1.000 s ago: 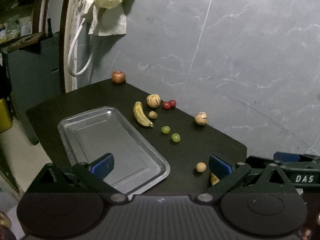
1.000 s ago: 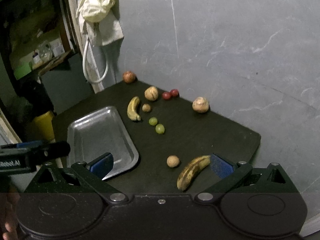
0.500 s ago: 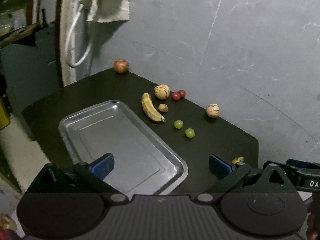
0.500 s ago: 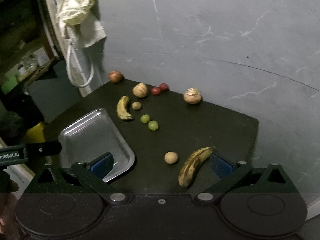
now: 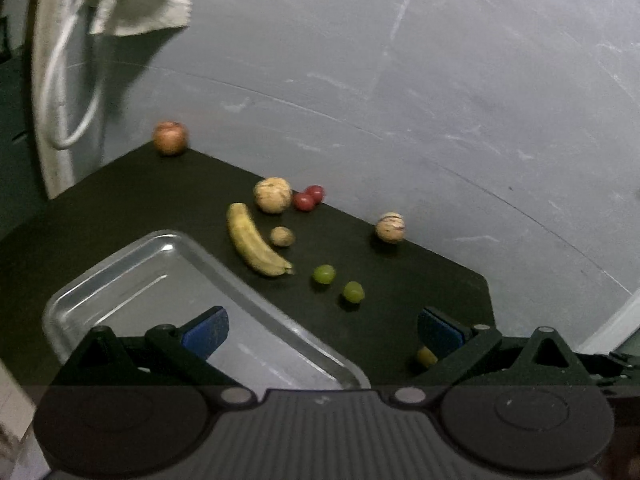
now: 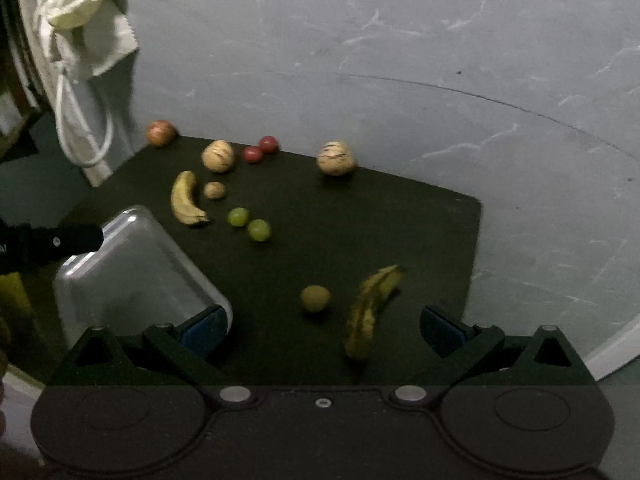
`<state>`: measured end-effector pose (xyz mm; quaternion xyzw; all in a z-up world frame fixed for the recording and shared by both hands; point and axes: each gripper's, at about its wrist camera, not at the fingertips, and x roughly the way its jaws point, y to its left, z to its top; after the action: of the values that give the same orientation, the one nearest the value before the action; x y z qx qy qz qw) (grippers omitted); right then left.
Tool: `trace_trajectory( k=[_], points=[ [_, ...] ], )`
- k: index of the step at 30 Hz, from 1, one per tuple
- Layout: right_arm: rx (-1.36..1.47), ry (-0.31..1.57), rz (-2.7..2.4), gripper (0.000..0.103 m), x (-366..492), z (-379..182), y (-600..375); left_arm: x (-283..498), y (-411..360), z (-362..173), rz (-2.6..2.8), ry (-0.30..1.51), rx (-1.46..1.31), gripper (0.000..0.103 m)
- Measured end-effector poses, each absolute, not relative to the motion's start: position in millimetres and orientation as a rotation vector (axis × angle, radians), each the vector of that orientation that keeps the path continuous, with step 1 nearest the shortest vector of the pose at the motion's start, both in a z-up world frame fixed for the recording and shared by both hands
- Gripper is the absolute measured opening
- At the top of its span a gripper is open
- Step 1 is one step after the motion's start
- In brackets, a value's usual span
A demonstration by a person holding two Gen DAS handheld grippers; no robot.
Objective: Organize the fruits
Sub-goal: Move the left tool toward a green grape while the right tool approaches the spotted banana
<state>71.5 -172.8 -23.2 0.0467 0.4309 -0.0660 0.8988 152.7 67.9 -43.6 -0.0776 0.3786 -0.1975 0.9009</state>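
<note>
Both grippers have pushed in closer over the dark table (image 6: 420,220) since a moment ago. Right gripper (image 6: 322,326) gapes wide, empty, the brown-spotted banana (image 6: 370,310) and a small tan round fruit (image 6: 316,298) lying just ahead between its fingers. Left gripper (image 5: 320,330) is equally wide and empty above the shiny metal tray (image 5: 120,272); a yellow banana (image 5: 256,242) and two green grapes (image 5: 338,282) lie beyond.

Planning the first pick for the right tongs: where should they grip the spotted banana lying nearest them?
Grip the spotted banana across its thick middle, coming down from above. It lies flat, running near to far between the open right tongs, so the fingers straddle its narrow width.
</note>
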Motion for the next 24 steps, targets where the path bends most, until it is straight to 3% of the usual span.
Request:
trace_trajectory(
  k=[10, 17, 21, 24],
  points=[
    [0.158, 0.924, -0.241, 0.085, 82, -37, -192, 177, 37, -60, -0.490, 0.822, -0.105, 0.100],
    [0.158, 0.952, -0.208, 0.082, 104, -58, -200, 201, 10, -69, -0.460, 0.851, -0.073, 0.098],
    [0.178, 0.977, -0.172, 0.080, 113, -68, -206, 220, -4, -79, -0.457, 0.880, -0.068, 0.086],
    [0.166, 0.993, -0.174, 0.077, 117, -75, -210, 232, -15, -85, -0.458, 0.891, -0.074, 0.084]
  ],
)
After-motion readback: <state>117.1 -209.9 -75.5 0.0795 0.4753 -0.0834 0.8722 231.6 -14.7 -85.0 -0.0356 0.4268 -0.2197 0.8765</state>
